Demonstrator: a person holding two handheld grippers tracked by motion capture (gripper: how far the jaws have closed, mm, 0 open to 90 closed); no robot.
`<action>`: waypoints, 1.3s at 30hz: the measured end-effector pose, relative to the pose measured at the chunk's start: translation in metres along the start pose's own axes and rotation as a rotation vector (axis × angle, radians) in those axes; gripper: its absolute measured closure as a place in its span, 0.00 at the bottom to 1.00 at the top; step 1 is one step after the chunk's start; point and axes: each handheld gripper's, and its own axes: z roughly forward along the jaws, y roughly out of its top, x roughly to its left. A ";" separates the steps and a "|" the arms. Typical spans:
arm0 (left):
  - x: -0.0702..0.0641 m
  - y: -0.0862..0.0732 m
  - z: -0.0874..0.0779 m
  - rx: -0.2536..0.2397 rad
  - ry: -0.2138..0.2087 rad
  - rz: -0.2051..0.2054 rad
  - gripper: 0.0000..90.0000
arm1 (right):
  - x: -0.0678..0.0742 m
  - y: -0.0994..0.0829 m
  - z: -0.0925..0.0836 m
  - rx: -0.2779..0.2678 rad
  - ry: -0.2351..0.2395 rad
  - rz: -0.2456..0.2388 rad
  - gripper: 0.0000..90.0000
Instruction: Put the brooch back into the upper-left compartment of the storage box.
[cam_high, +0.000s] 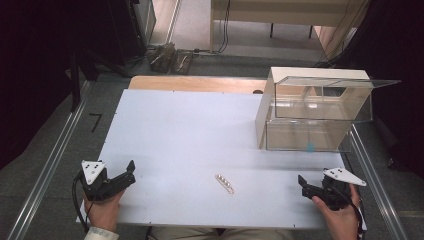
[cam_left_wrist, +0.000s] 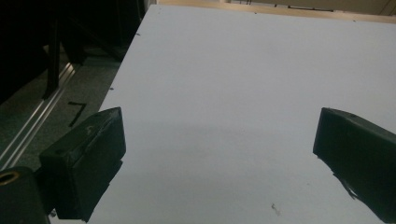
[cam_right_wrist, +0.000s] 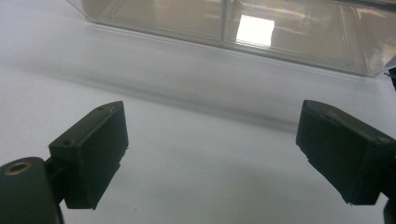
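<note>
High view: work barely begun, judging by the layout. A small pale strip with a row of holes (cam_high: 224, 183) lying flat on the white surface (cam_high: 190, 130), near the front edge, roughly midway between the two hands and well apart from both. Left gripper (cam_high: 129, 175) resting at the front left corner of the surface, jaws spread and empty, pointing inward toward the middle. Right gripper (cam_high: 303, 184) resting at the front right corner, jaws likewise spread and empty, aimed toward the strip. Clear plastic box (cam_high: 320, 117) standing at the far right of the surface with its lid raised, nothing visible inside as far as the glare allows. Nothing lifted, nothing moved toward the box.

Left gripper view: both black jaws wide apart at the bottom corners, bare white surface between them, no contact with anything. Dark floor and a metal rail (cam_left_wrist: 35, 126) past the left edge of the surface.

Right gripper view: jaws as wide as they go, bare surface between them. Lower wall of the clear plastic box (cam_right_wrist: 224, 28) across the top, well beyond the jaw tips.

Judged progress: at the start. Left to do, by the look of things: reach to the strip, close on it, carry it, most likely to the open box, though the destination remains a guess. Thin, flat shape of the strip likely to make the pickup fiddly against the surface.
</note>
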 end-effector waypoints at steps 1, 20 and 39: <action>0.000 0.000 0.000 0.000 -0.001 0.000 0.02 | 0.000 0.000 0.000 0.001 -0.001 0.000 0.09; 0.000 0.000 0.001 0.000 -0.002 0.000 0.02 | 0.015 0.003 0.006 0.018 0.067 -0.034 0.11; -0.002 -0.001 0.002 0.006 -0.004 0.002 0.02 | 0.029 0.006 0.011 0.038 0.104 -0.061 0.12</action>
